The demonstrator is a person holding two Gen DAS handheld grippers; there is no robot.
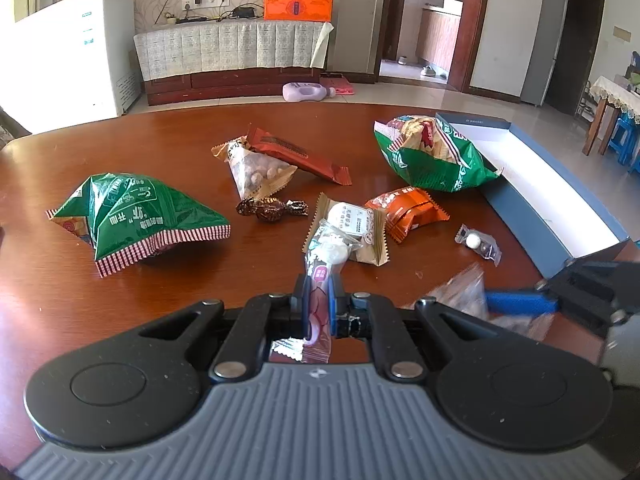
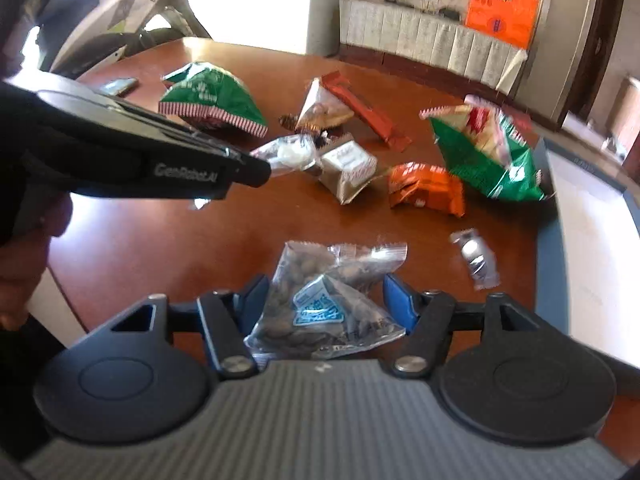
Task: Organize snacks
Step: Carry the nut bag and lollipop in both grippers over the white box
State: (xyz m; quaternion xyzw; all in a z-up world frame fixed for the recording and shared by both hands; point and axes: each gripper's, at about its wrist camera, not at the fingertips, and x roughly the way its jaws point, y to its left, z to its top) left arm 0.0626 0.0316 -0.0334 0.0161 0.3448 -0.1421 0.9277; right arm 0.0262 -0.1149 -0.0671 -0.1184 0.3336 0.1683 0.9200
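My left gripper is shut on a clear and pink candy wrapper, held above the brown table. It shows from the side in the right wrist view. My right gripper is shut on a clear bag of nuts with a blue label, and shows blurred at the right of the left wrist view. A blue box with a white inside lies open at the table's right; it also shows in the right wrist view.
Loose snacks lie on the table: two green bags, a triangular nut pack, a brown bar, a dark wrapped candy, a beige pack, an orange pack, a small clear candy.
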